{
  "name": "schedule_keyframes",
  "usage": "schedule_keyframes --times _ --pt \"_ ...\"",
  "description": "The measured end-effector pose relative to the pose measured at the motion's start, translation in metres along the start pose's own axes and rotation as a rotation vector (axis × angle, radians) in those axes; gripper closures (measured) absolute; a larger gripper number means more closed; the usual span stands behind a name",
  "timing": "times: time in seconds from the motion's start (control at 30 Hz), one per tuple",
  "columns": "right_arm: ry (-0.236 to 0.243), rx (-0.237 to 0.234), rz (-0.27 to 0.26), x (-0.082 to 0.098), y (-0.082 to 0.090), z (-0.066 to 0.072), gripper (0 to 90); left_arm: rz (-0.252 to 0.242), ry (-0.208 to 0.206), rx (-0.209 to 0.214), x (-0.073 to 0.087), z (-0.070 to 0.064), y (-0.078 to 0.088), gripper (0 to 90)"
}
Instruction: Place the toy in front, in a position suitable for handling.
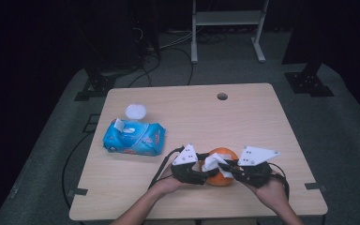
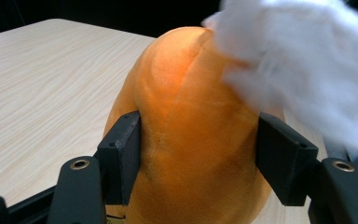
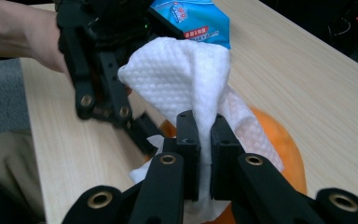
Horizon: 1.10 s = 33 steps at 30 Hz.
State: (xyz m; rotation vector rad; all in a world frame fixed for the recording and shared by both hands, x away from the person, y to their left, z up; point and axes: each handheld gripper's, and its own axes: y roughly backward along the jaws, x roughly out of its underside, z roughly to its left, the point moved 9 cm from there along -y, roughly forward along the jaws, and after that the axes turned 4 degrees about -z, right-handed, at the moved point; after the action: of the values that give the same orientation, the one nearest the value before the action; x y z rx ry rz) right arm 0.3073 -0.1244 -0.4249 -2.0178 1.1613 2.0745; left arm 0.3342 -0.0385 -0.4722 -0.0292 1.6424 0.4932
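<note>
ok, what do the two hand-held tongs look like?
Both are black. The left tongs and right tongs each carry a pale grey three-cornered plate with dark dots on top, and black cables trail from them. Close up, the jaws are blocky with brass-coloured rivets. Both forearms are bare, no sleeves.

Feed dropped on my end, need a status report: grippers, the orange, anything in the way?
Left gripper clamped on orange. Right gripper shut on white wipe, wipe lying on the orange. Wipes pack apart at left, nothing blocking.

Matt orange fruit, embossed cloth-like wipe, perhaps paper.
</note>
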Motion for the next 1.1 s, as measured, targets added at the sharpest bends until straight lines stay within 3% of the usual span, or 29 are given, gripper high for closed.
schedule_keyframes --times 0.1,0.33,0.63,0.77,0.9,1.0,1.1 --pt "0.015 -0.002 0.013 -0.008 -0.01 -0.002 84.3 -0.001 -0.007 0.005 0.0 -0.002 -0.001 35.8" --pt "0.014 0.035 0.045 -0.015 -0.025 -0.025 84.3 0.004 -0.035 0.014 0.0 -0.005 -0.001 35.7" --pt "-0.058 0.106 0.021 0.004 0.003 -0.049 84.2 -0.005 -0.002 0.001 0.001 0.003 0.003 35.3" --pt "-0.083 0.108 0.009 0.02 0.017 -0.041 84.2 -0.002 0.0 -0.005 0.001 0.004 0.002 35.3" --pt "-0.09 0.057 -0.026 0.018 0.022 -0.023 84.2 -0.007 0.01 -0.013 0.0 0.005 0.001 35.3" --pt "-0.039 0.02 -0.023 0.01 0.012 -0.007 84.1 -0.008 0.01 -0.015 -0.001 0.002 -0.001 35.3" --pt "-0.01 0.005 -0.015 0.001 -0.003 -0.001 84.2 -0.001 0.001 -0.018 -0.001 -0.001 -0.002 35.6"
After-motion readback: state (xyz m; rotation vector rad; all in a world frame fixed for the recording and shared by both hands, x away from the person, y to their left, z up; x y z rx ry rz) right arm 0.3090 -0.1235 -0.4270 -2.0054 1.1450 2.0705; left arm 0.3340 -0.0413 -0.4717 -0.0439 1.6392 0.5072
